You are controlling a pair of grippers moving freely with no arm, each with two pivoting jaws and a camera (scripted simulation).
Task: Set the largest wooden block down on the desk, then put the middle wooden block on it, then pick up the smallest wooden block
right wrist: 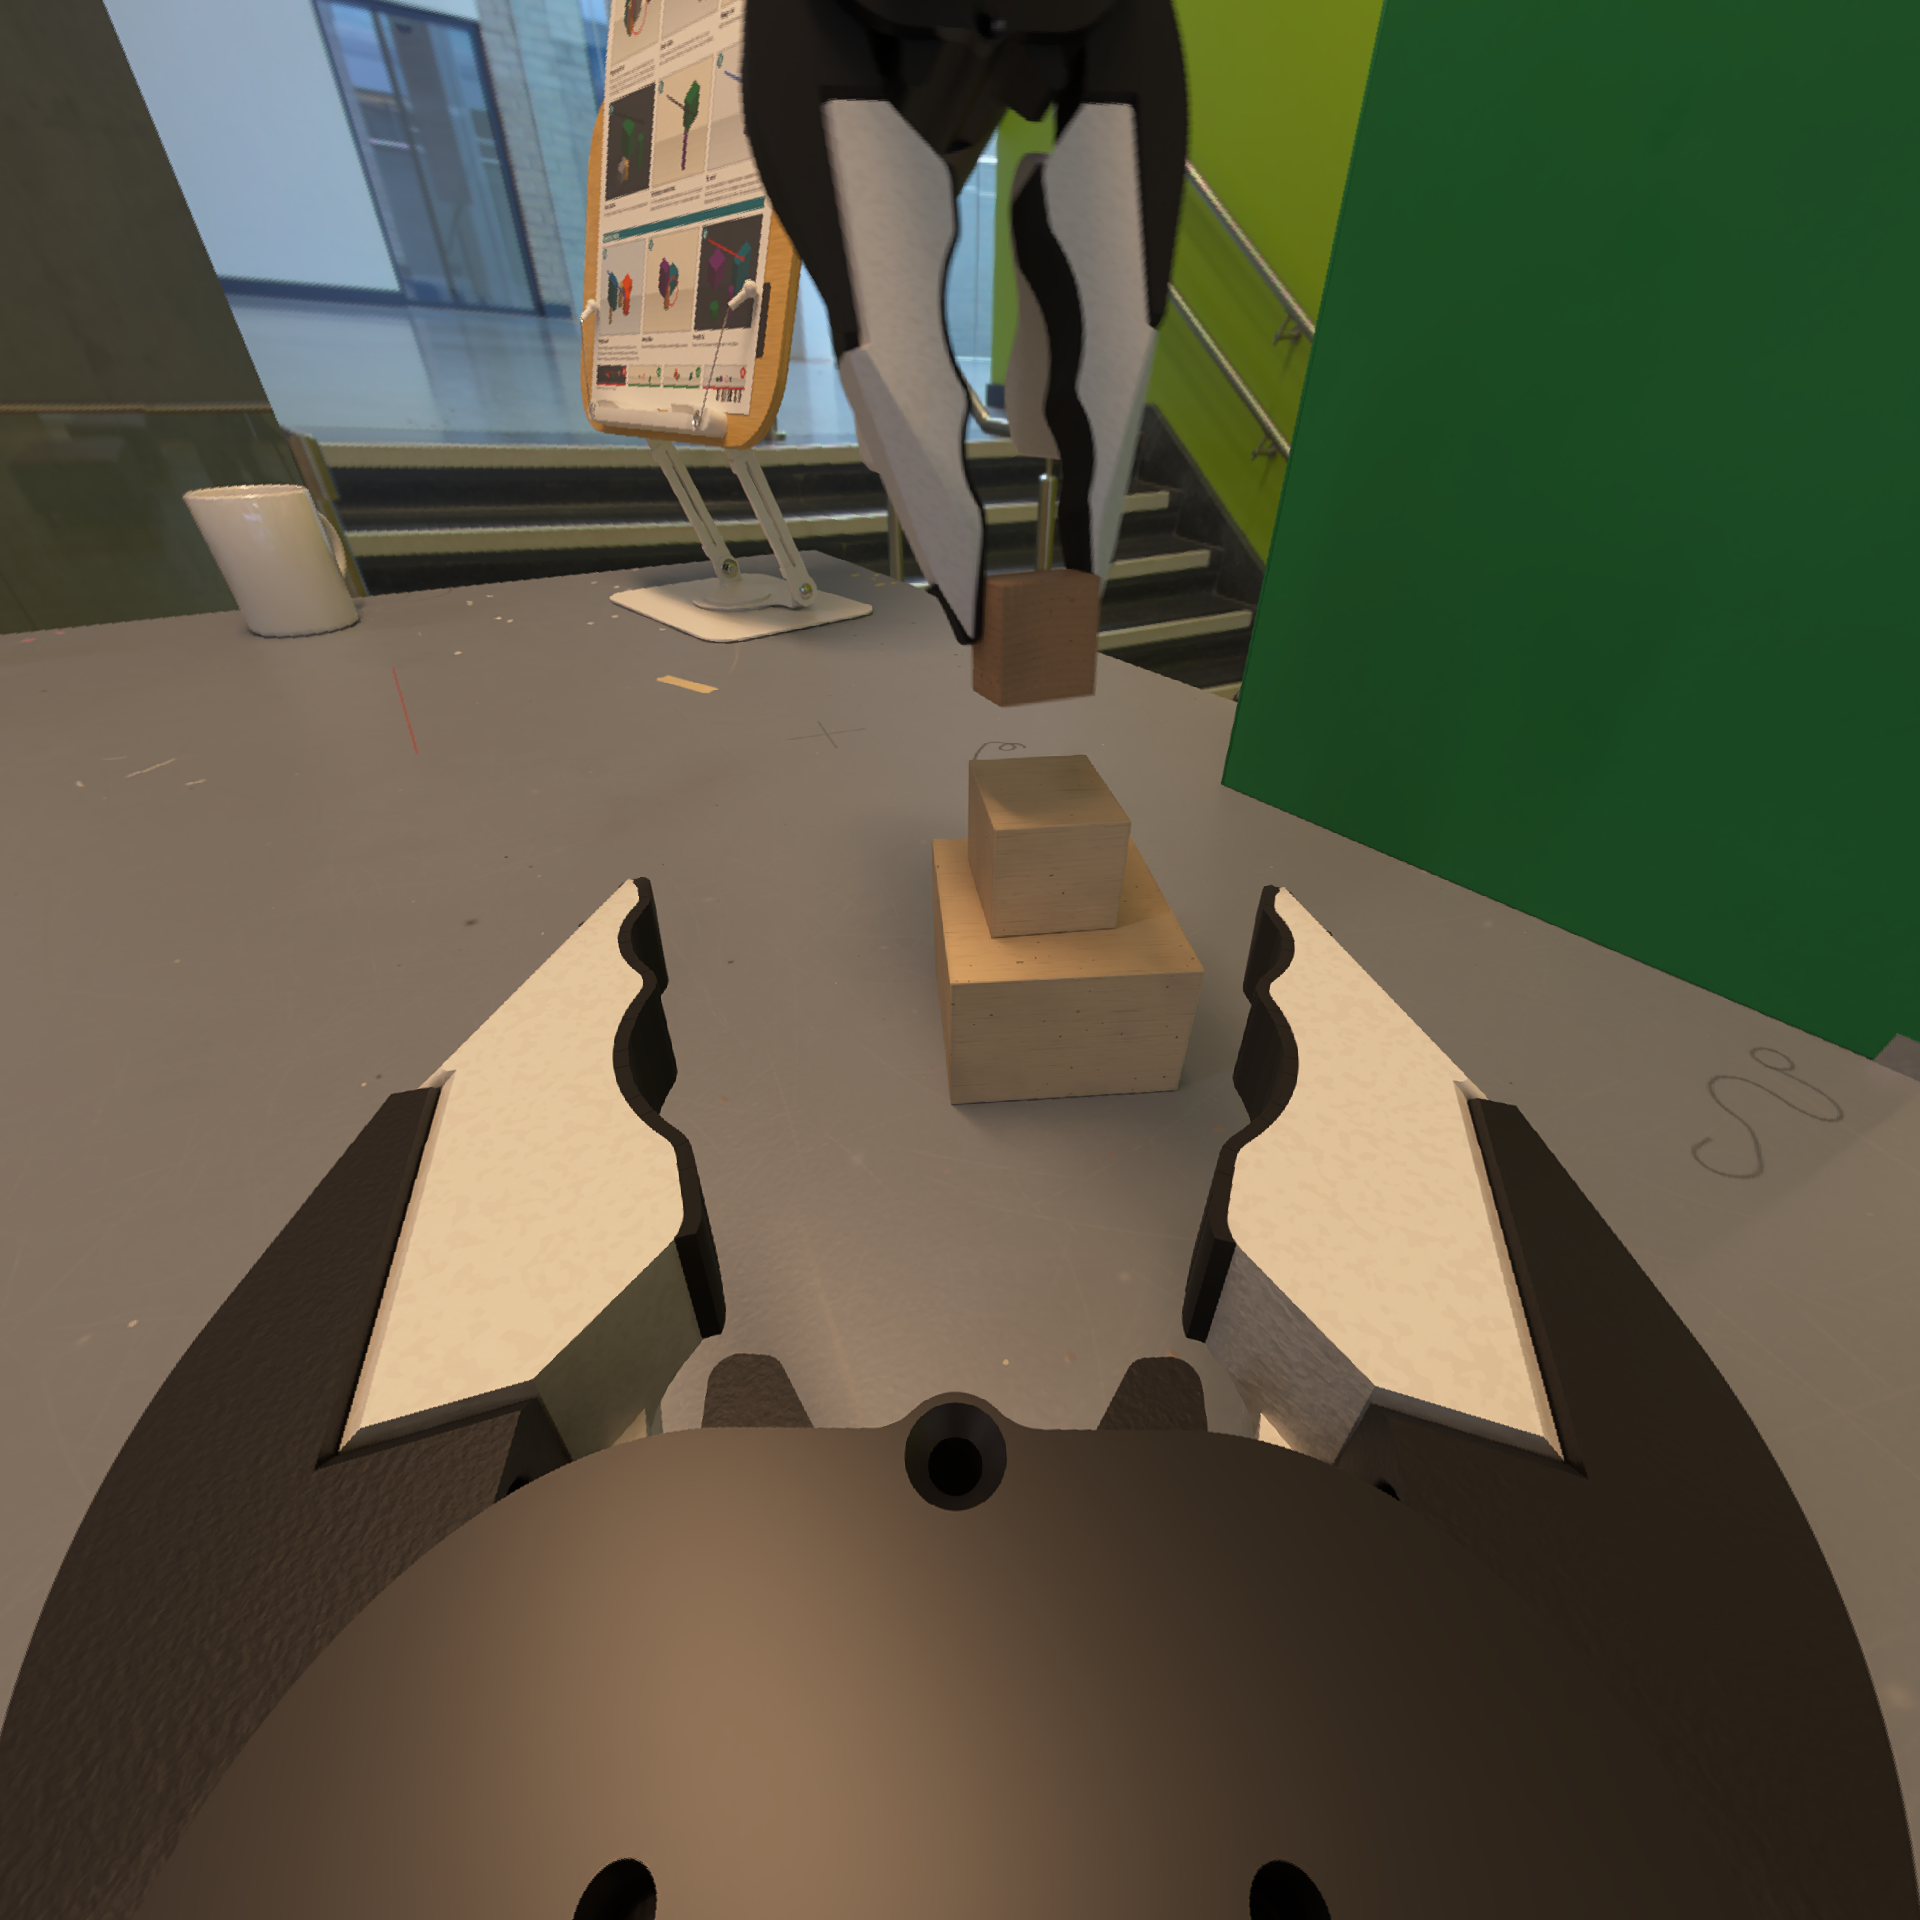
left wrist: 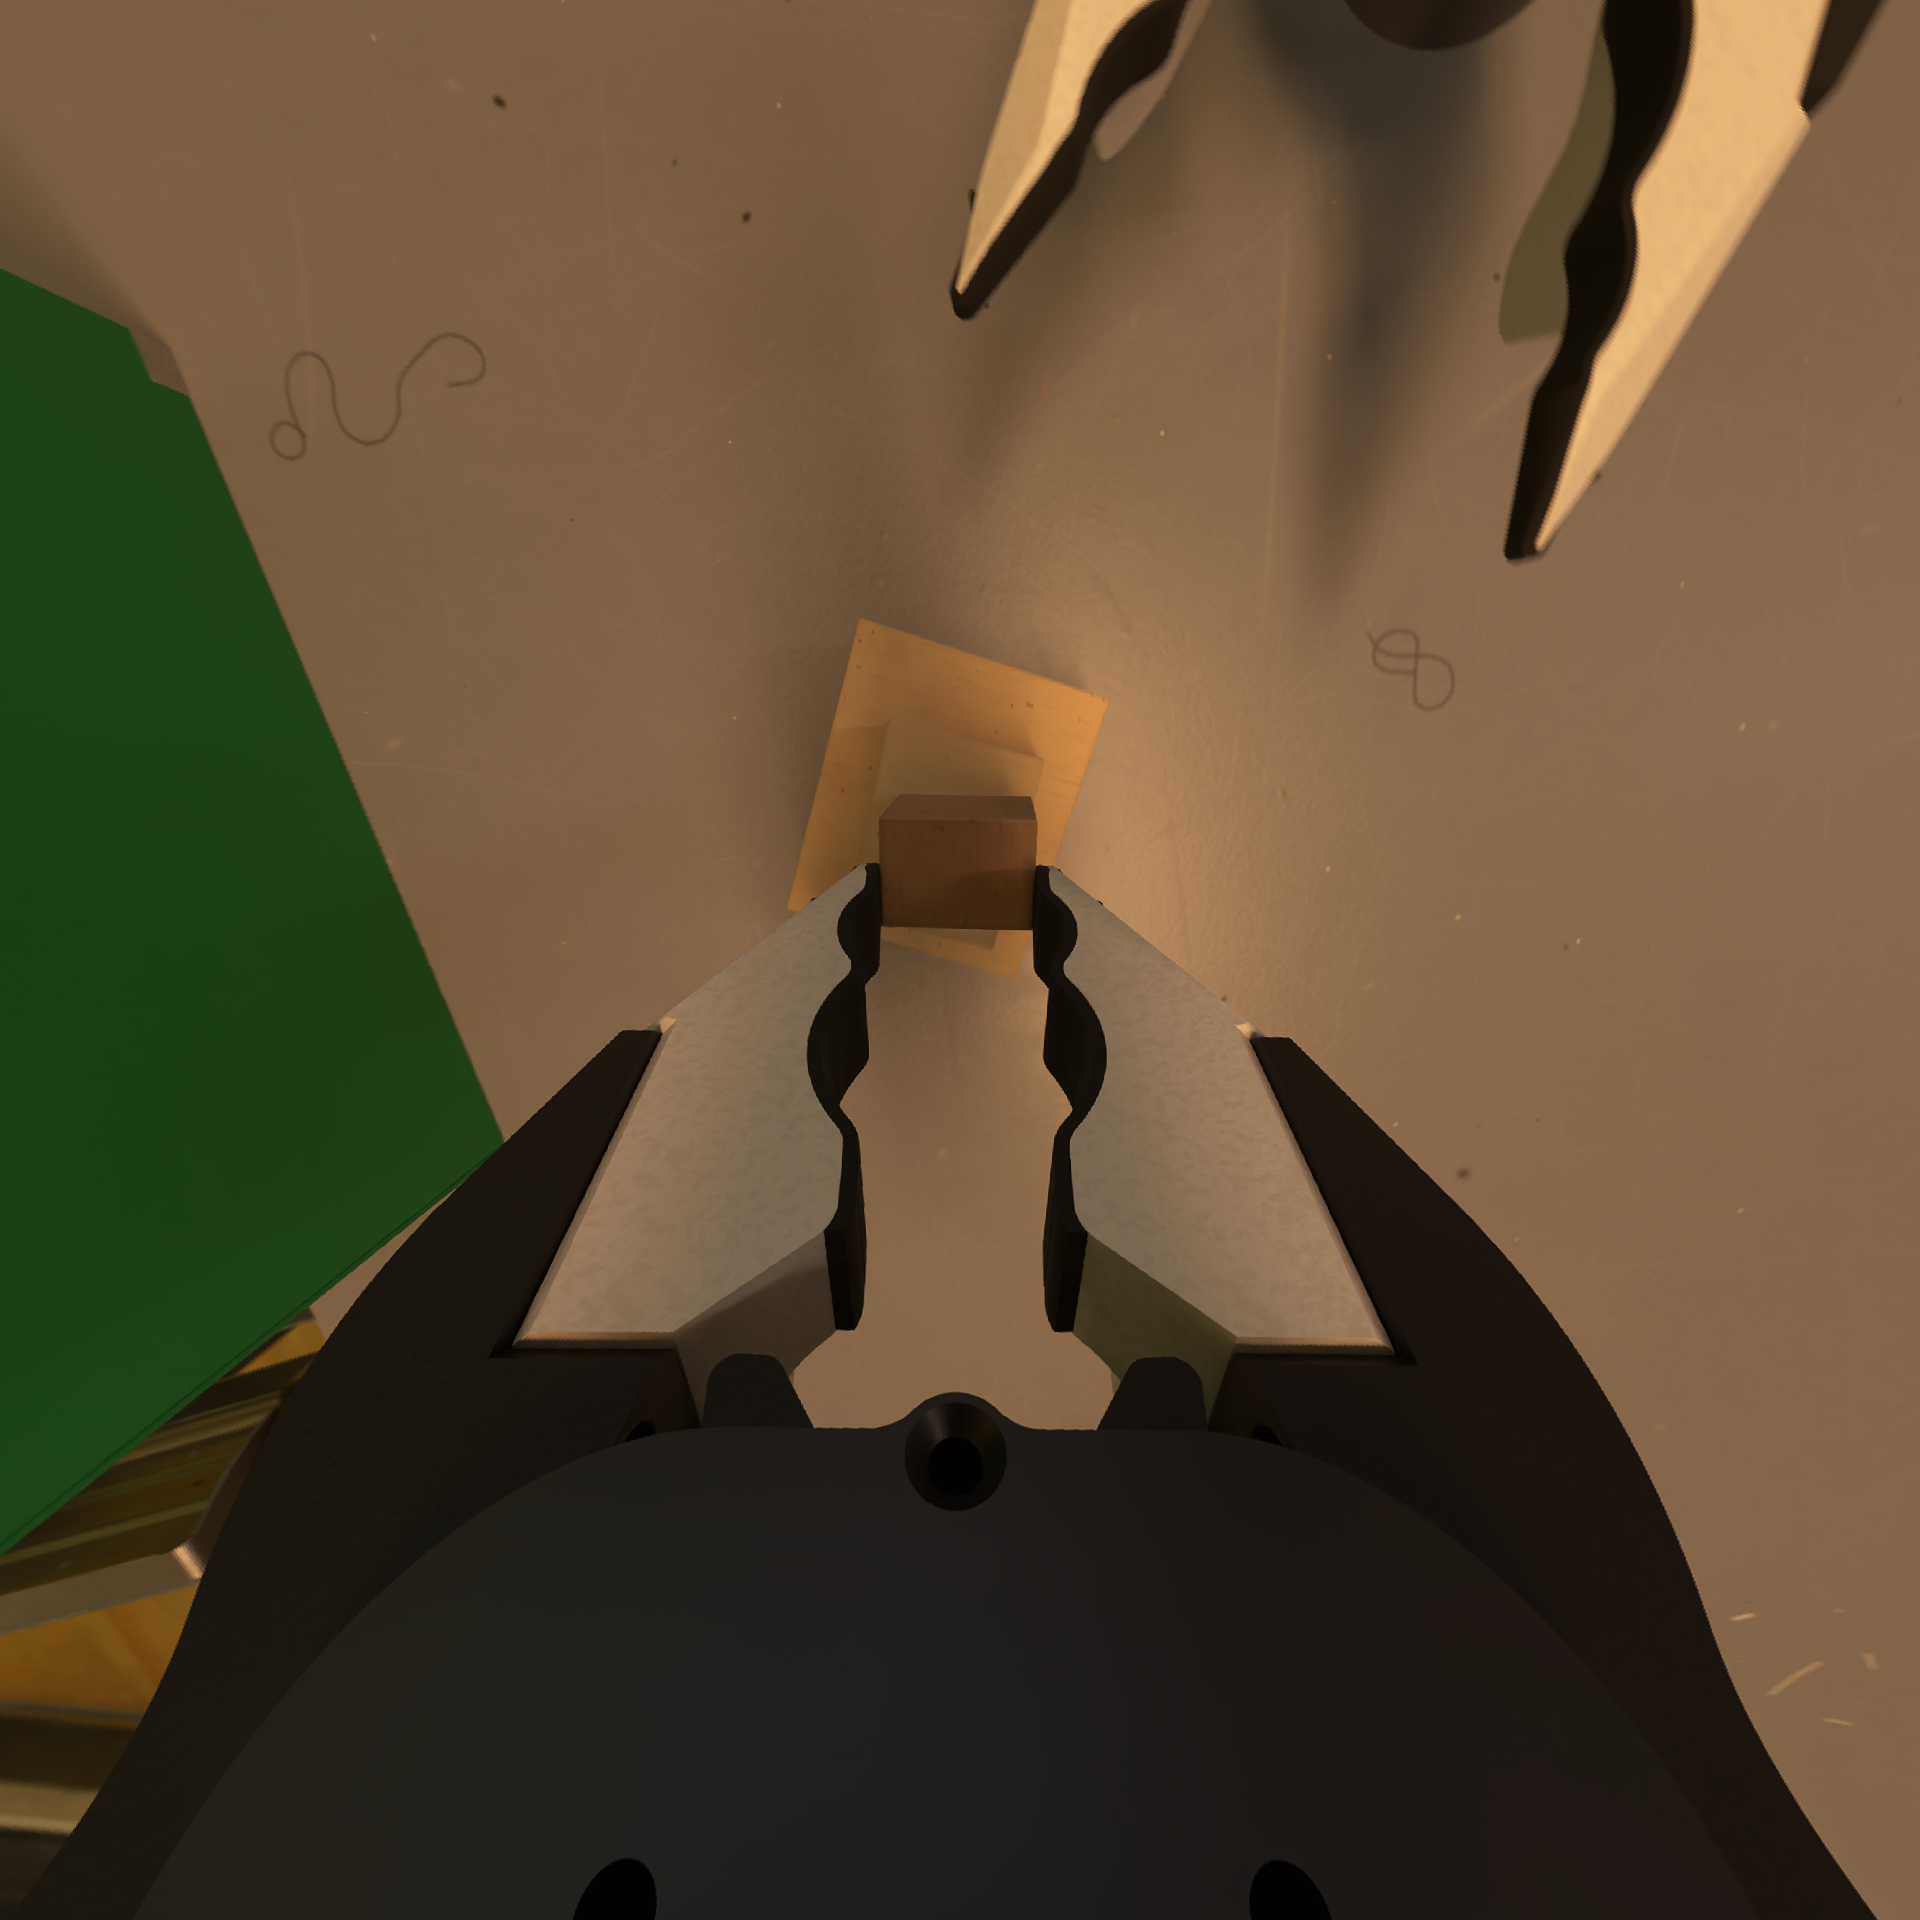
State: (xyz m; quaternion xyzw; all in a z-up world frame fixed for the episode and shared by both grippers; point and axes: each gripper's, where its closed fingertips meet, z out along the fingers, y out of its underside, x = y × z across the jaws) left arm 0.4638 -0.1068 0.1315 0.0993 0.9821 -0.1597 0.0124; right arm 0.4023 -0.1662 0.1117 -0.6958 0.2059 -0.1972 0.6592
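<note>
The largest pale wooden block sits on the grey desk, with the middle pale block stacked on it. My left gripper points straight down and is shut on the smallest, darker brown block. In the right wrist view that block hangs in the left gripper a little above the stack. From above, the stack shows under the held block. My right gripper is open and empty, low over the desk just in front of the stack; its fingers show in the left wrist view.
A tall green panel stands right of the stack, and shows at the left in the left wrist view. A white mug and a clipboard on a stand are at the desk's far side. Pencil squiggles mark the desk.
</note>
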